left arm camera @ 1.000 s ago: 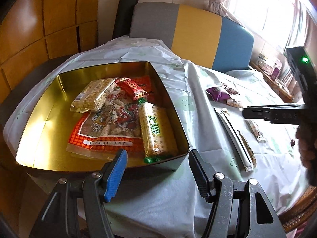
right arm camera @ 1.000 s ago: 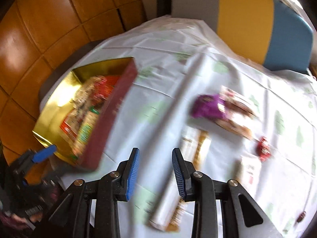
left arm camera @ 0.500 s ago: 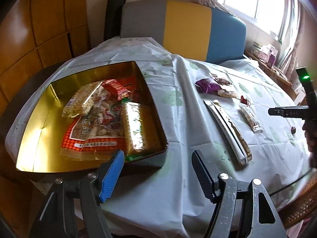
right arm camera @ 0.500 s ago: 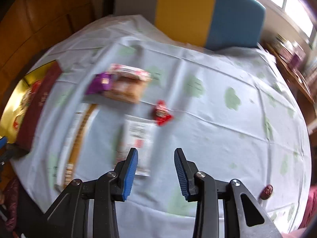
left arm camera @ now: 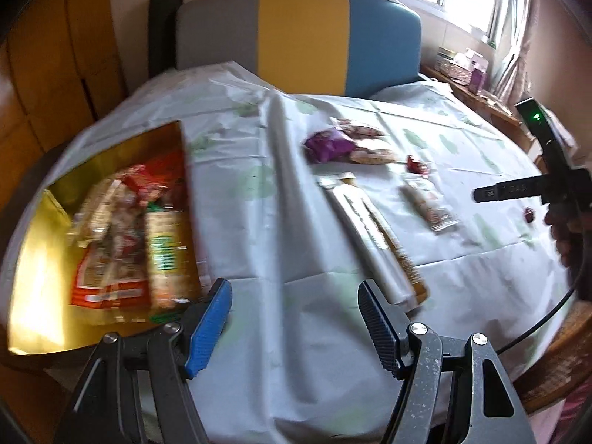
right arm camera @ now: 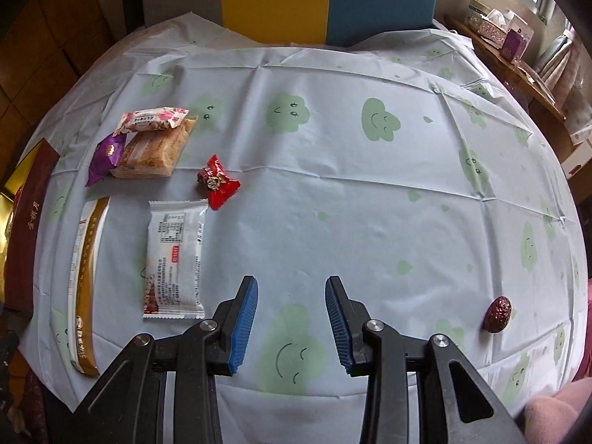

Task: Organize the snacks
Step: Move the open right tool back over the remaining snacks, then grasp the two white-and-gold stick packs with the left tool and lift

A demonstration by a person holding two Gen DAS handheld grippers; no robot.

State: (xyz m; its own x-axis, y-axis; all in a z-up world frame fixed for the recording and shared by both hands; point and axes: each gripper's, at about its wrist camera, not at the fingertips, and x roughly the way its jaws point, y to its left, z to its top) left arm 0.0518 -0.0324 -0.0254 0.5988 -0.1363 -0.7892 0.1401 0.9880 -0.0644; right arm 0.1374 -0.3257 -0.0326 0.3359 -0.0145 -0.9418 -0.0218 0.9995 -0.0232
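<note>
A gold tin (left arm camera: 44, 229) with several snack packs (left arm camera: 148, 229) sits at the table's left; its maroon side shows in the right wrist view (right arm camera: 29, 222). Loose snacks lie on the cloth: a long gold-and-white pack (right arm camera: 87, 281) (left arm camera: 373, 244), a white bar pack (right arm camera: 175, 255) (left arm camera: 429, 203), a red candy (right arm camera: 218, 181), a purple pack (right arm camera: 107, 157), a brown cake (right arm camera: 151, 153), a pink pack (right arm camera: 153, 120) and a red date (right arm camera: 498, 313). My left gripper (left arm camera: 296, 322) is open and empty by the tin's near corner. My right gripper (right arm camera: 290, 318) is open and empty, right of the white bar pack.
The round table wears a pale cloth with green smiley clouds (right arm camera: 370, 170). A grey, yellow and blue chair back (left arm camera: 299, 37) stands behind it. A wooden sideboard with boxes (right arm camera: 510, 40) is at the far right. Wooden wall panels (left arm camera: 55, 74) are on the left.
Both views have swung right. The tin has slid to the left edge of the left wrist view. The right wrist view has left the tin and now faces the loose snacks and the date.
</note>
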